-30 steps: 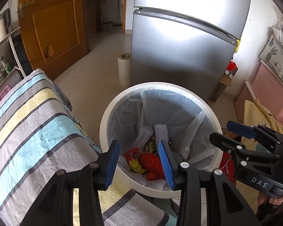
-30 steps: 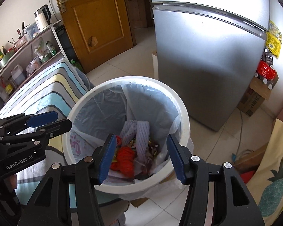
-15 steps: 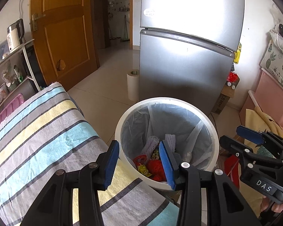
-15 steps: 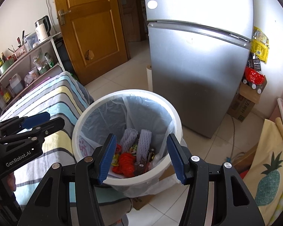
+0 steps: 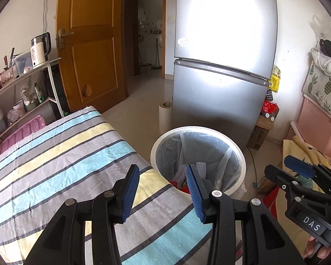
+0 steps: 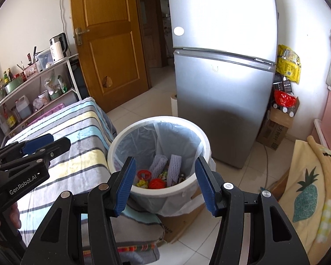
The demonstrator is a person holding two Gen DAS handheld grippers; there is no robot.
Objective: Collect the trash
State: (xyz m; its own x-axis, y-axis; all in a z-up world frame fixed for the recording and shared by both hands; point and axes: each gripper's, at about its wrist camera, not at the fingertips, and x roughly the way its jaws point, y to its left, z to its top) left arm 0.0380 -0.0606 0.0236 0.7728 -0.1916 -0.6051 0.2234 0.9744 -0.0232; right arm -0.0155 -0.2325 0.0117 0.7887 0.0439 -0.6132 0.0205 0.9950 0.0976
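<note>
Though both empty tools gape, red scraps (image 6: 157,183) clearest from the right view.

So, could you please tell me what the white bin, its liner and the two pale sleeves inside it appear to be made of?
White bin: probably plastic, smooth and slightly glossy with a moulded rim.
Liner: thin translucent plastic film, crinkled and folded over the rim.
Pale sleeves: look like foam netting, with a dimpled mesh texture; the material cannot be confirmed.

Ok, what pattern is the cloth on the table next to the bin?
Stripes: the cloth has light blue, pale yellow and grey bands with thin dark lines. Left wrist view shows it best.
</note>
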